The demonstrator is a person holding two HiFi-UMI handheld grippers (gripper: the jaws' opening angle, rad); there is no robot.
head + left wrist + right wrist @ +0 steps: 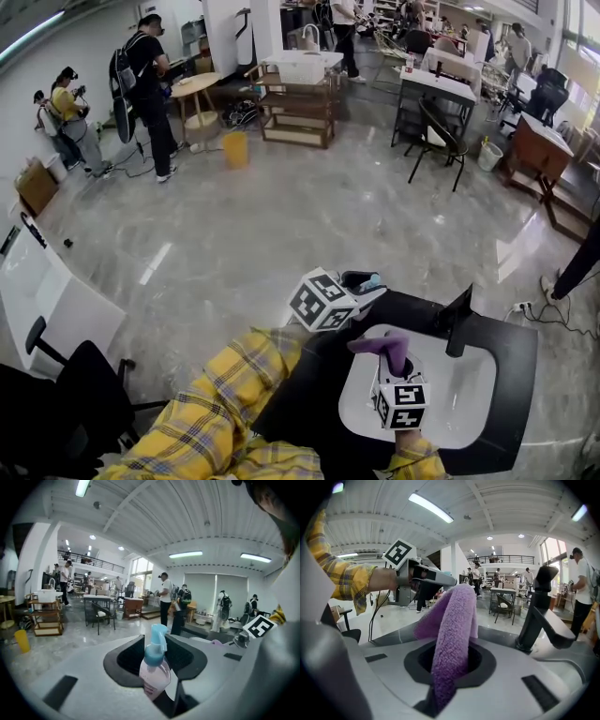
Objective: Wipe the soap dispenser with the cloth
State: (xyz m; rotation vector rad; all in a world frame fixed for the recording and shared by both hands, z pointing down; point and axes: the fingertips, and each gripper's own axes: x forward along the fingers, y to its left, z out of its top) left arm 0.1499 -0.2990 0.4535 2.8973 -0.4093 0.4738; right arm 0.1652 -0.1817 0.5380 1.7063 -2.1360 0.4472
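a black counter (506,370) holds a white sink (466,398); a black faucet (458,322) stands at its rim.

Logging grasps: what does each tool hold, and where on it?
Left tool grips the soap dispenser by its upper bottle body; right tool pinches the purple cloth at a bunched fold.

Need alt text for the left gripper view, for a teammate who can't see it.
The left gripper is shut on a clear pink soap dispenser with a light blue pump, held between its jaws. Behind it, people stand on a shiny grey floor.
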